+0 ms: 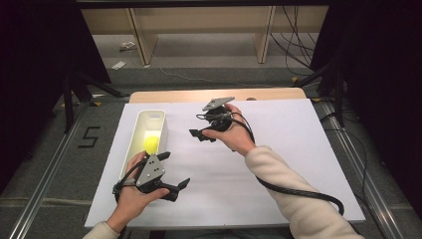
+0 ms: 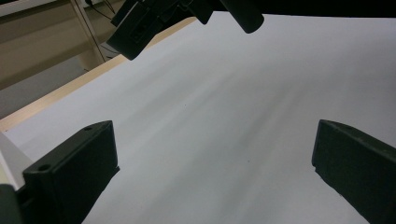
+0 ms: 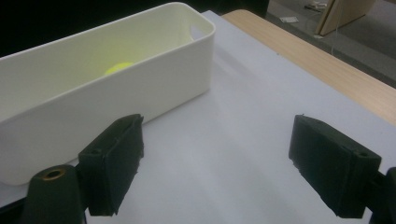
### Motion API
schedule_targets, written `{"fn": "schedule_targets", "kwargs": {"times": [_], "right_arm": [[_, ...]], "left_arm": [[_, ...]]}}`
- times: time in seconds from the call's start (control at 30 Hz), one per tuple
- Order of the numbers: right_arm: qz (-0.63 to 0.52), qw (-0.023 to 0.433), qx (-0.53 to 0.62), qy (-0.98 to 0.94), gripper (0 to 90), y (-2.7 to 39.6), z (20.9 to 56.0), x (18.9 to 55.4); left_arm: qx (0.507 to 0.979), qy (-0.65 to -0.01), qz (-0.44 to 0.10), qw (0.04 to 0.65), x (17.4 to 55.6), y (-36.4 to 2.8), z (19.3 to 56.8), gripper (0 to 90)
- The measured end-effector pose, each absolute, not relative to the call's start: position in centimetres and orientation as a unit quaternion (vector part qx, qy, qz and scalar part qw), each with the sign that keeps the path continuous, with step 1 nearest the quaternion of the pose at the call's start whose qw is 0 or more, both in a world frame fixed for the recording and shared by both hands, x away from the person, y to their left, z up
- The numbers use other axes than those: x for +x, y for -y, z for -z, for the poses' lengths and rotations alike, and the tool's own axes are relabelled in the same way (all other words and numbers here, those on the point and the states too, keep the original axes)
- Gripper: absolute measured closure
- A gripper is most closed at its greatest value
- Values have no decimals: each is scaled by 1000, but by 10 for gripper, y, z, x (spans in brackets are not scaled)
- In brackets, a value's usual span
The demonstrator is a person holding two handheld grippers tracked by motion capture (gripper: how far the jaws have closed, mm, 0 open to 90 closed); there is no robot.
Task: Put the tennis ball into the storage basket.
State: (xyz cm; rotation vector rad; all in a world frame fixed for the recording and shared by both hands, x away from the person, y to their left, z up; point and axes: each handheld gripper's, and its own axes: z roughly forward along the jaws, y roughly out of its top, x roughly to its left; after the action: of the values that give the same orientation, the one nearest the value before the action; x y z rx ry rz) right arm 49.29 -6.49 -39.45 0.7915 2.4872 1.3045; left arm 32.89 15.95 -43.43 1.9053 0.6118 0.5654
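Where the white sheet covers the wooden desk (image 1: 278,93), a long, smooth white plastic bin (image 1: 158,118) with rounded corners lies left of centre in the high view, its long axis running away from the person. A small yellow-green ball (image 1: 150,144) rests inside, near the middle. The left gripper (image 1: 175,171), lower left, is tilted, jaws spread and empty. The right gripper (image 1: 198,134), at centre, points left toward the bin, jaws likewise spread.
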Motion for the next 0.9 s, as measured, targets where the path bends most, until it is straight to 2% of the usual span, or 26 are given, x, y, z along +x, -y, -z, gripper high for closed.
{"fn": "schedule_targets", "kwargs": {"times": [0.9], "right_arm": [[-442,131,295,-837,184,115,396,486]], "left_arm": [[791,-254,-222,510,328,-158,435,0]]}}
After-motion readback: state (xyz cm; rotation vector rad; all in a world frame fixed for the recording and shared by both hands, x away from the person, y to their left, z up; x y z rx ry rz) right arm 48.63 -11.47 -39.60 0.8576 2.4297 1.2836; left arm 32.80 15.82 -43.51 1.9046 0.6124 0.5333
